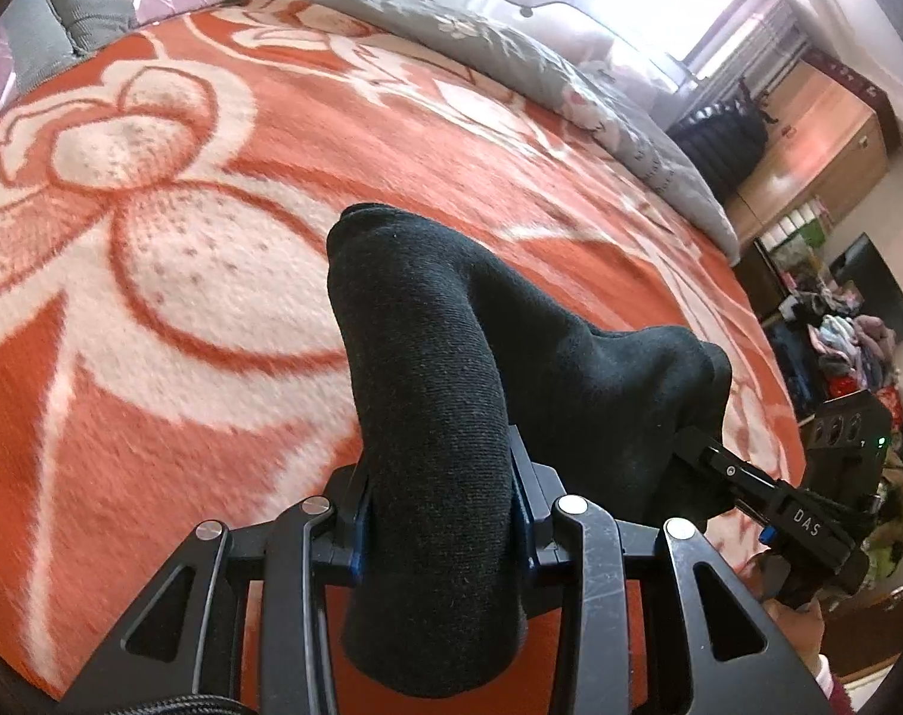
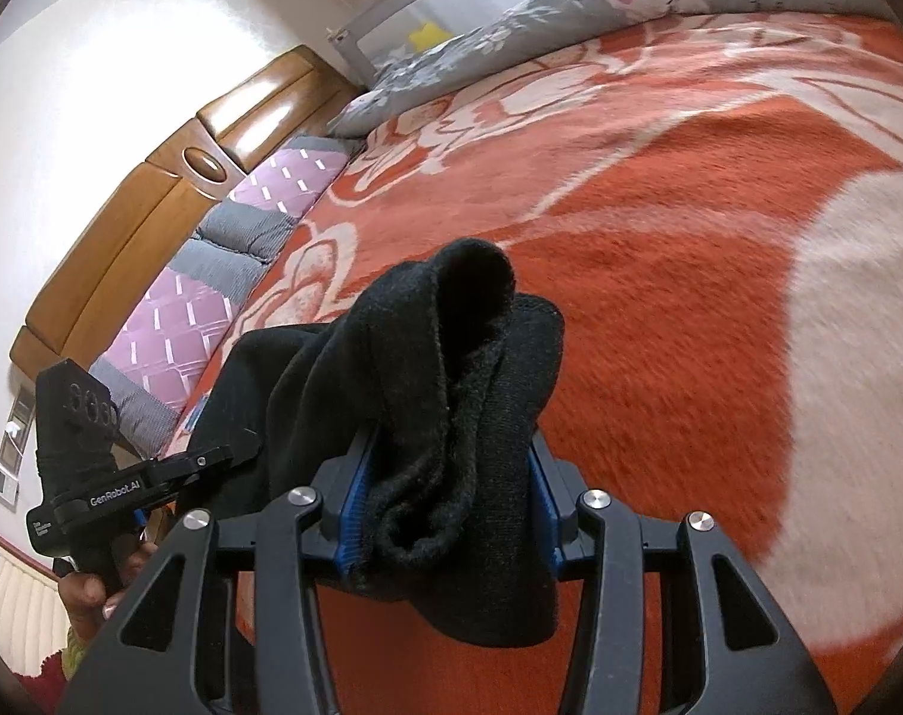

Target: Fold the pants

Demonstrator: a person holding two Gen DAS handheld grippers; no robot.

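Observation:
Black knit pants (image 1: 439,393) hang bunched between both grippers above the orange and white blanket (image 1: 171,274). In the left wrist view my left gripper (image 1: 439,512) is shut on a thick roll of the fabric, which covers its fingertips. My right gripper (image 1: 713,459) comes in from the lower right and grips the other end. In the right wrist view the right gripper (image 2: 451,500) is shut on a wad of the pants (image 2: 463,393), blue pads pressed to both sides. The left gripper (image 2: 213,456) holds the cloth at the lower left, with a hand (image 2: 87,590) under it.
The blanket (image 2: 689,208) covers a wide bed. A grey floral quilt (image 1: 511,53) lies along its far side, pink and grey pillows (image 2: 213,274) by a wooden headboard (image 2: 153,196). A wooden chest (image 1: 809,161) and a pile of clothes (image 1: 850,351) stand past the bed's right edge.

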